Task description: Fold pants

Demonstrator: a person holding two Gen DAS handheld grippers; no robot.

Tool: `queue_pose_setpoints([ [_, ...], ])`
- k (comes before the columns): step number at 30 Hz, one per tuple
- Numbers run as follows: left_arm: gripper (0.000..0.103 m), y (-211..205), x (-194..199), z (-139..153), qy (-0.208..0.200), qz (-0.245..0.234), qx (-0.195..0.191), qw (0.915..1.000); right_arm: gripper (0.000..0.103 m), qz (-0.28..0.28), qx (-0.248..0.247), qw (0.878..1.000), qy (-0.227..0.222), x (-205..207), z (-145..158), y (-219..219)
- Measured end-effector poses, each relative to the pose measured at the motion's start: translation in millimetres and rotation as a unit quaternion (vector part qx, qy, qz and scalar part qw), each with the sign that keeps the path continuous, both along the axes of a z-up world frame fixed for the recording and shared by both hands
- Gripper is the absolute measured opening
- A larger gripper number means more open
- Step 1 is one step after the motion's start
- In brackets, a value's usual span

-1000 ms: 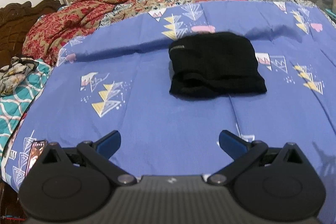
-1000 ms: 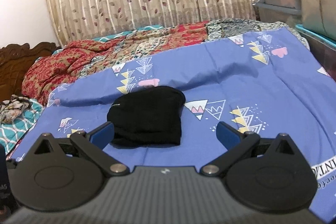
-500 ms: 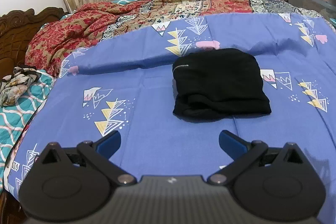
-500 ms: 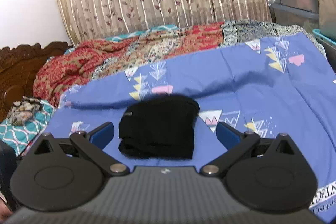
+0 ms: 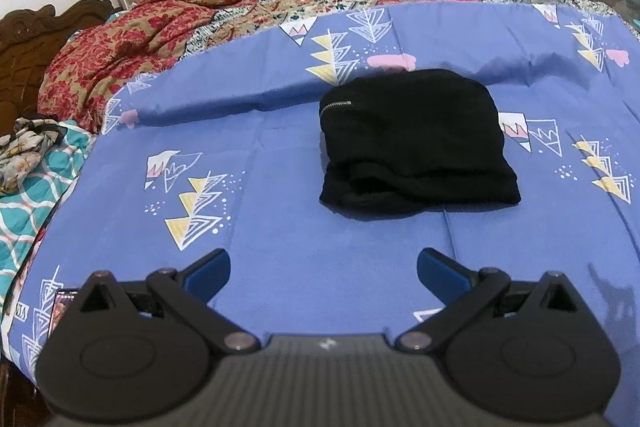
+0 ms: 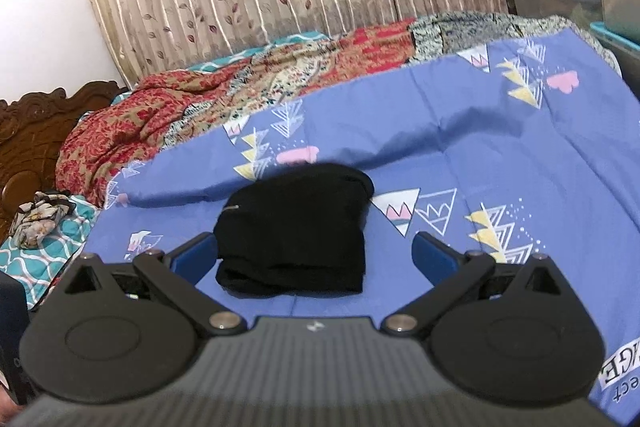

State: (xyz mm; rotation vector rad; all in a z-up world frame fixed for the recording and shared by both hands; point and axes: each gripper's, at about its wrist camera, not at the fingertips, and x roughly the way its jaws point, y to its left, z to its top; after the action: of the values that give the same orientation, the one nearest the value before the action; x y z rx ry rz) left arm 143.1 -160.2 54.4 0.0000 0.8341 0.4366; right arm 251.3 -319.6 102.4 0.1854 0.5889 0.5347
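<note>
Pants: folded, lay mid-bed.
Left hand-held gripper: spread wide, empty, short of pants.
Right hand-held gripper: likewise.

I see the right gripper with jaws spread wide, empty, above the blue bedsheet. Black pants lie folded in a compact stack on the sheet, just ahead of the fingers. Red patterned blanket bunched behind the pants.

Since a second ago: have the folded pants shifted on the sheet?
No. The pants lie just below the pink cloud print, as before; only the cameras moved. Both tongs are open.
</note>
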Motion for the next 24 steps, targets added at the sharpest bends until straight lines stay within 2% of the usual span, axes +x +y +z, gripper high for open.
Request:
queue_pose_setpoints([
  [13, 0.103, 3, 23, -26, 0.035, 0.001, -0.015, 0.9993, 0.103, -0.004, -0.007, 0.999, 0.038, 20, -30, 4],
  [24, 0.103, 3, 43, -41, 0.051, -0.002, -0.019, 0.9985, 0.103, -0.006, -0.017, 0.999, 0.051, 36, -47, 9],
])
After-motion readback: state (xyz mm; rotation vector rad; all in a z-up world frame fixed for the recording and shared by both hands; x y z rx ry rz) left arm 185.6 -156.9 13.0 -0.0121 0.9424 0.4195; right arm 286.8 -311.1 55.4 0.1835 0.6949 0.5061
